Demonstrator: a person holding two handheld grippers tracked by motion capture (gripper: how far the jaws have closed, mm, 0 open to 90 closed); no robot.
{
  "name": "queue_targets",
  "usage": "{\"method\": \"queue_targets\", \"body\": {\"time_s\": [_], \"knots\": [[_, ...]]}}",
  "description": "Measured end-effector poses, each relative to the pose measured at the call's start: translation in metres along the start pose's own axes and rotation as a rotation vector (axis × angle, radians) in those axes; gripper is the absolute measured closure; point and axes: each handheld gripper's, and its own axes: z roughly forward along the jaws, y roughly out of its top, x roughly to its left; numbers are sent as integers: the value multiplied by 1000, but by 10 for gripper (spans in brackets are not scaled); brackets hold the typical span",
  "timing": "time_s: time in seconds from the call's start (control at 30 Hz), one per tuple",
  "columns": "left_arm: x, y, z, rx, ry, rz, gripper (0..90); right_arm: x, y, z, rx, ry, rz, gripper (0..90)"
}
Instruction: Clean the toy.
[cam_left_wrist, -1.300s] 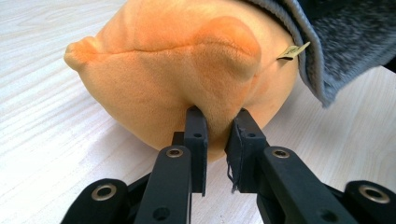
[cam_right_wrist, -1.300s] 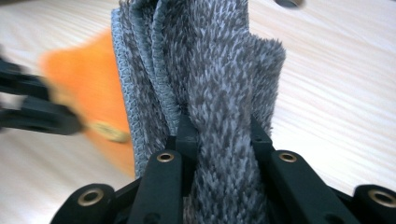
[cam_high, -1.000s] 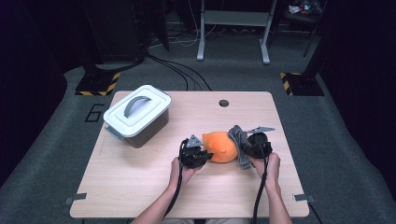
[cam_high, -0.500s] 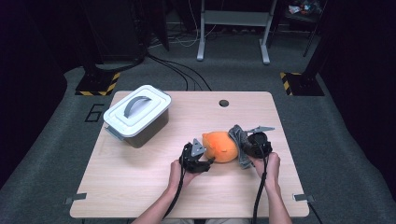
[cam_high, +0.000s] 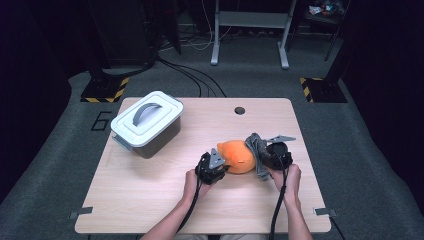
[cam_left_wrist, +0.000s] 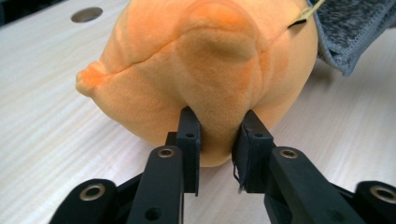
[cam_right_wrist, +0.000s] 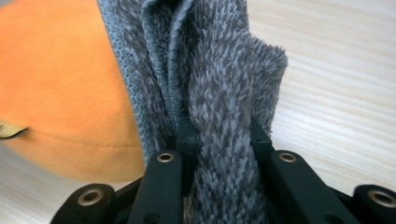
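Observation:
An orange plush toy (cam_high: 237, 156) lies on the wooden table (cam_high: 150, 200), right of centre near the front. My left gripper (cam_high: 223, 165) meets it from the left. Its jaws have just been closing, and in the left gripper view the left gripper (cam_left_wrist: 217, 135) pinches a fold of the orange plush toy (cam_left_wrist: 201, 70). A grey fuzzy cloth (cam_high: 256, 150) drapes over the toy's right side. My right gripper (cam_high: 261, 159) is shut on it. The right gripper view has the right gripper (cam_right_wrist: 219, 135) clamping the bunched grey cloth (cam_right_wrist: 210, 70) beside the orange plush toy (cam_right_wrist: 60, 93).
A grey storage box with a white handled lid (cam_high: 147, 125) stands at the table's back left. A round cable hole (cam_high: 239, 110) sits near the far edge. Cables and desk legs lie on the floor beyond.
The left gripper's jaws stood wider half a second ago and now pinch the plush. Both hands, the toy and the cloth have stayed in place.

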Motion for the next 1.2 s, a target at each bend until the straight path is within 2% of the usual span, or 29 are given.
{"method": "queue_targets", "body": {"time_s": [0.17,0.27,0.37,0.4,0.5,0.57,0.63,0.67,0.77,0.9,1.1,1.2], "knots": [[7,5,-8,-7,-66,-122,767,9,6,-20,-46,22,-28,735],[9,11,-13,-7,-110,-183,769,21,11,-29,-73,41,-55,735],[13,13,-14,0,-134,-232,769,36,15,-37,-94,33,-93,734],[14,13,-14,3,-142,-248,769,39,17,-40,-97,44,-99,734],[15,12,-14,4,-142,-244,768,48,22,-48,-126,86,-126,734],[12,13,-13,-4,-134,-251,767,55,25,-51,-130,100,-144,734],[11,14,-12,-8,-129,-236,766,63,27,-50,-126,117,-154,733],[11,14,-12,-1,-125,-234,765,66,28,-47,-114,116,-174,733],[11,13,-11,-2,-118,-233,765,72,28,-35,-75,84,-170,733],[14,10,-9,10,-119,-236,764,68,24,-26,-71,99,-156,734],[14,9,-7,6,-116,-234,763,61,21,-23,-75,108,-144,733],[14,8,-7,0,-120,-255,763,55,18,-23,-73,103,-129,733]]}}
